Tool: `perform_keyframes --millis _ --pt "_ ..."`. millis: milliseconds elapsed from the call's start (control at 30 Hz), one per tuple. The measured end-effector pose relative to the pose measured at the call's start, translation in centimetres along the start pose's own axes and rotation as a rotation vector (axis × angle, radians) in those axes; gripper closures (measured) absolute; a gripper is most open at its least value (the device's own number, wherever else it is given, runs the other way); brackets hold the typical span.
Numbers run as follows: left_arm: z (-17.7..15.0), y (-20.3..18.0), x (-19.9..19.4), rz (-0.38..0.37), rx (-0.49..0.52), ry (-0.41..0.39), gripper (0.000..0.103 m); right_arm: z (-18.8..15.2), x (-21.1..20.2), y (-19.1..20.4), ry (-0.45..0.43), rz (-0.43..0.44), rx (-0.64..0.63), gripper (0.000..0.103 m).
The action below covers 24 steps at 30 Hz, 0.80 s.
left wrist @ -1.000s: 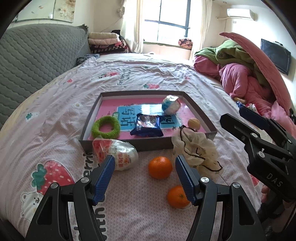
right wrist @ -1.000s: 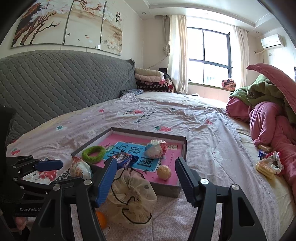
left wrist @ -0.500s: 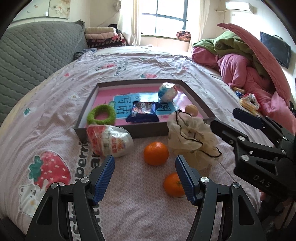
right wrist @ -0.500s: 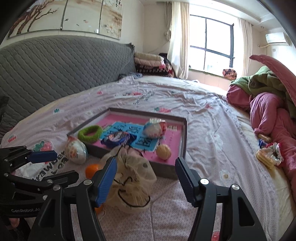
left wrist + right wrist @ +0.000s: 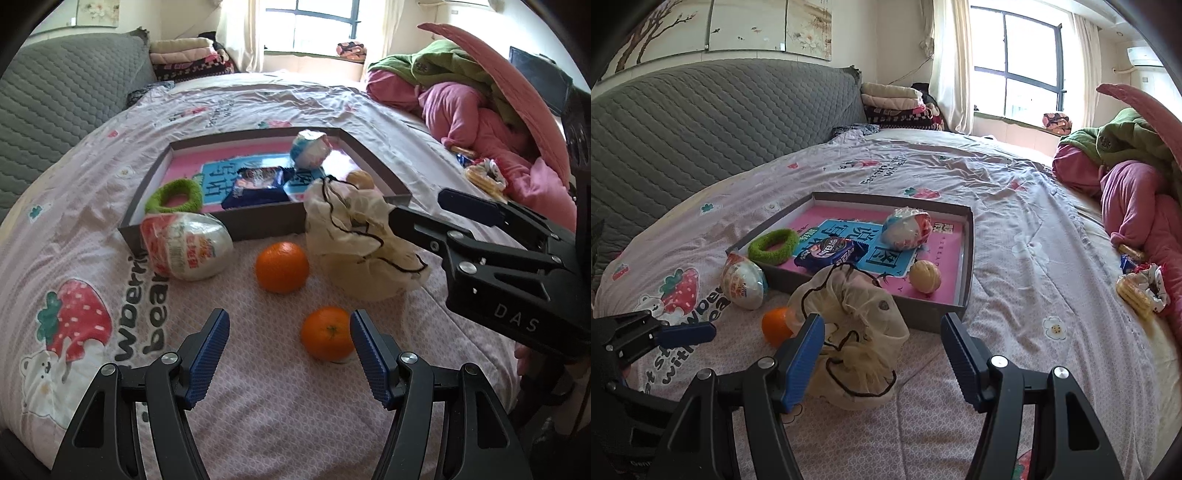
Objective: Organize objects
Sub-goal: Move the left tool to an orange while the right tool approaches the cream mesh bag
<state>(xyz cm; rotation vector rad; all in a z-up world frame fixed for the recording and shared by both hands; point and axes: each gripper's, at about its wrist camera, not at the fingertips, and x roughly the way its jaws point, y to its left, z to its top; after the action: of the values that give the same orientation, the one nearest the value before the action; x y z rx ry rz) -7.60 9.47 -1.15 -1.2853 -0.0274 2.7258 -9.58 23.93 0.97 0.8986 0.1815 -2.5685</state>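
On the bed sheet (image 5: 110,155), at the far left, a big wrapped egg (image 5: 186,248) lies on its side, touching the near left corner of the tray (image 5: 258,223). The tray is a shallow grey box with a pink floor. Inside it, from left to right, there are a green ring (image 5: 173,195), a blue snack pack (image 5: 258,186), a smaller wrapped egg (image 5: 309,149) further back, and a pale ball (image 5: 361,180) near the right wall.

In front of the tray, an orange (image 5: 282,266) sits on the sheet, just beside the big egg. To its right stands a mesh bag (image 5: 364,245) with a black drawstring, close to the tray's front wall. A second orange (image 5: 328,333) lies nearer to the camera.

The left gripper (image 5: 289,350) hovers low over the sheet with its jaws wide apart and nothing between them; the second orange is just inside the right finger. The right gripper (image 5: 882,356) also has its jaws spread wide and holds nothing. Its left finger is right against the mesh bag (image 5: 849,332), but the bag is not pinched. At the far right lies a pile of pink and green blankets (image 5: 480,103).
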Motion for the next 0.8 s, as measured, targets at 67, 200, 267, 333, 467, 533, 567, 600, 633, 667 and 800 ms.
perform_keyframes --millis 67,200,267,333,467,533,567,600,633,667,800 --pt "-0.1 -0.1 0.1 -0.001 0.001 0.001 0.034 0.0 0.1 0.1 0.006 0.008 -0.003 0.038" --pt "-0.4 -0.4 0.4 -0.014 0.001 0.017 0.034 -0.1 0.2 0.1 0.015 0.013 -0.006 0.038" --pt "-0.5 -0.5 0.5 -0.017 0.004 0.025 0.034 -0.1 0.3 0.1 0.017 0.017 -0.007 0.038" --pt "-0.6 -0.7 0.7 -0.017 0.01 0.028 0.034 -0.1 0.3 0.2 0.021 0.019 -0.011 0.038" --pt "-0.6 -0.7 0.9 -0.02 0.011 0.035 0.034 -0.2 0.8 0.2 0.047 0.038 -0.008 0.038" --pt "-0.7 -0.8 1.1 -0.02 0.013 0.039 0.034 -0.3 0.9 0.4 0.053 0.033 -0.019 0.038" --pt "-0.7 -0.8 1.1 -0.02 0.012 0.041 0.034 -0.4 0.9 0.5 0.054 0.032 -0.022 0.038" --pt "-0.8 -0.8 1.2 -0.02 0.011 0.042 0.034 -0.4 0.9 0.6 0.056 0.033 -0.024 0.038" --pt "-0.8 -0.8 1.3 -0.021 0.011 0.045 0.034 -0.4 1.0 0.6 0.06 0.035 -0.024 0.038" --pt "-0.8 -0.8 1.4 -0.022 0.01 0.048 0.034 -0.5 1.1 0.6 0.065 0.039 -0.023 0.038" --pt "-1.0 -0.9 1.6 -0.026 0.008 0.053 0.034 -0.7 1.4 0.7 0.085 0.045 -0.023 0.038"
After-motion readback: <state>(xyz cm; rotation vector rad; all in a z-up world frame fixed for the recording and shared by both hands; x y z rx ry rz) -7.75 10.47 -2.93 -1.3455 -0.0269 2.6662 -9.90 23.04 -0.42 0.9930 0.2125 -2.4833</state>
